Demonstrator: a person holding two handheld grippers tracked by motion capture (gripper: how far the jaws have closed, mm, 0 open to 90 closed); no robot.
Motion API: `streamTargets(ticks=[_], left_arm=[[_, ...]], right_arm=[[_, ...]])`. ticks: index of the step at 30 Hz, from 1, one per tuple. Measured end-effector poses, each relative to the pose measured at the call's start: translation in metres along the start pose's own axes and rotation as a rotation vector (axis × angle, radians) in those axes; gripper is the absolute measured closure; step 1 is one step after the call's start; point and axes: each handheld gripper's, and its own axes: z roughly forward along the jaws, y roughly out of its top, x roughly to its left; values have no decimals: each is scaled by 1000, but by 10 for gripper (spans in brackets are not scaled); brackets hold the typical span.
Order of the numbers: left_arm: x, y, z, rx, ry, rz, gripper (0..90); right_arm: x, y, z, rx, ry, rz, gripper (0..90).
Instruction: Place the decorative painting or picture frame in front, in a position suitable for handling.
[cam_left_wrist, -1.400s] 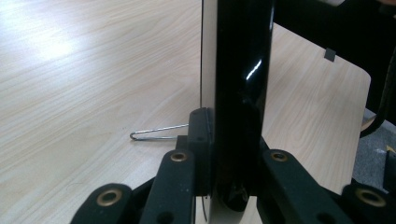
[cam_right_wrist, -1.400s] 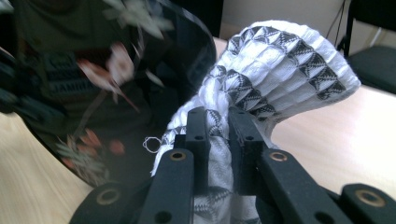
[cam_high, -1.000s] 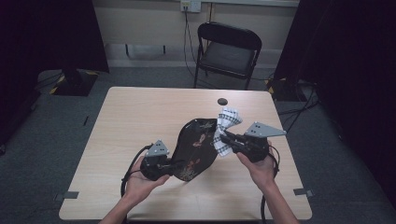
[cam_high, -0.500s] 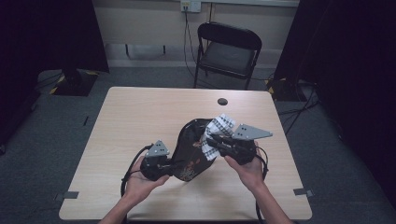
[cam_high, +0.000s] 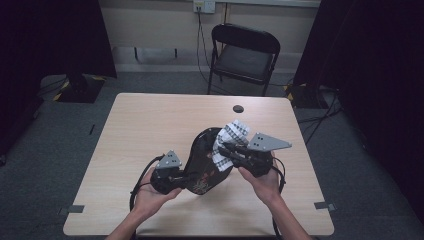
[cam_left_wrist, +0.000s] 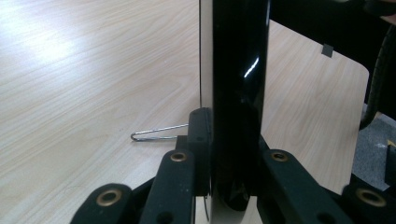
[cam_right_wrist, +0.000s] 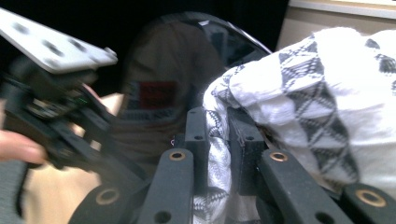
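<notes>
A glossy black plate (cam_high: 202, 162) with a red and white pattern is held up on edge over the table (cam_high: 150, 125). My left gripper (cam_high: 184, 177) is shut on its lower left rim; in the left gripper view the plate (cam_left_wrist: 238, 70) stands edge-on between the jaws of that gripper (cam_left_wrist: 219, 128). My right gripper (cam_high: 226, 150) is shut on a white cloth (cam_high: 231, 136) with a black triangle print and holds it against the plate's right side. In the right gripper view the cloth (cam_right_wrist: 327, 88) bunches over the jaws of the gripper (cam_right_wrist: 218, 128), with the plate (cam_right_wrist: 173, 60) behind.
A small black round thing (cam_high: 238, 108) lies near the table's far edge. A folding chair (cam_high: 243, 52) stands beyond the table. A thin bent wire (cam_left_wrist: 154, 132) lies on the wood beside the plate. The other hand and left gripper (cam_right_wrist: 51, 107) show at left in the right gripper view.
My right gripper has slid left with the cloth, further onto the plate's face. The left hand and the plate have stayed put.
</notes>
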Motion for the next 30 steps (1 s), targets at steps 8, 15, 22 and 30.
streamTargets(ticks=[8, 15, 22, 30], left_arm=[[-1, 1, 1, 6, 3, -1, 802], [0, 1, 0, 4, -2, -5, 803], [0, 0, 0, 8, 1, -1, 802], [0, 1, 0, 4, 0, -2, 803]], right_arm=[[-2, 4, 3, 9, -11, -14, 798], [5, 3, 8, -11, 34, -26, 796], [5, 6, 11, -62, 55, 8, 795], [2, 9, 7, -41, -36, -33, 796]])
